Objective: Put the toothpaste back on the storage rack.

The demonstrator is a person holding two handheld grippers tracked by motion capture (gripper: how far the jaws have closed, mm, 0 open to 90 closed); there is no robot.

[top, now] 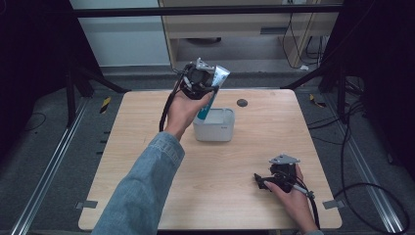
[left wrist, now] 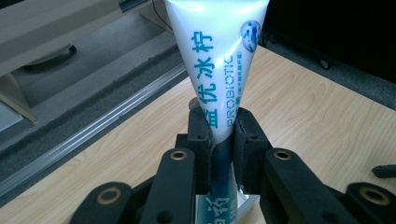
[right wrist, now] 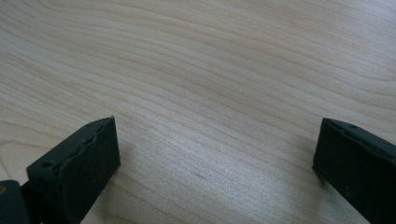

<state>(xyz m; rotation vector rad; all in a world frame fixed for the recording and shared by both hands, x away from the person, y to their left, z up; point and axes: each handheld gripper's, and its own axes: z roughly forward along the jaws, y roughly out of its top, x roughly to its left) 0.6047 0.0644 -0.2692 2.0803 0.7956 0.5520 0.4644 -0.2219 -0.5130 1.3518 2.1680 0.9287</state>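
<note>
One toothpaste tube [top: 211,93], white with teal lettering and a teal lower end, is held aloft by the left hand-held gripper [top: 199,83] above the back half of the worktop [top: 147,161]. In the left gripper view the two black jaws are closed on the tube [left wrist: 219,70] near its narrow end, the broad crimped end rising up and away from the camera. In the high view the tube leans, its lower end dipping toward or just into the white rectangular container [top: 215,125] at the worktop's middle; whether it touches the container's wall cannot be told.

The step in hand appears to be lowering the tube into the container. To do it well, the tube should be brought nearer upright over the opening, lowered until its lower end is well inside, and released only when it can rest against a wall without tipping the container. A slow descent keeps the light container from sliding.

The right hand-held gripper [top: 266,181] lies low at the worktop's near right corner, jaws spread wide on bare wood [right wrist: 210,93], holding nothing.

Count: one tube, one container, two hand-held grippers, one small dark disc [top: 242,103] near the worktop's far edge.
</note>
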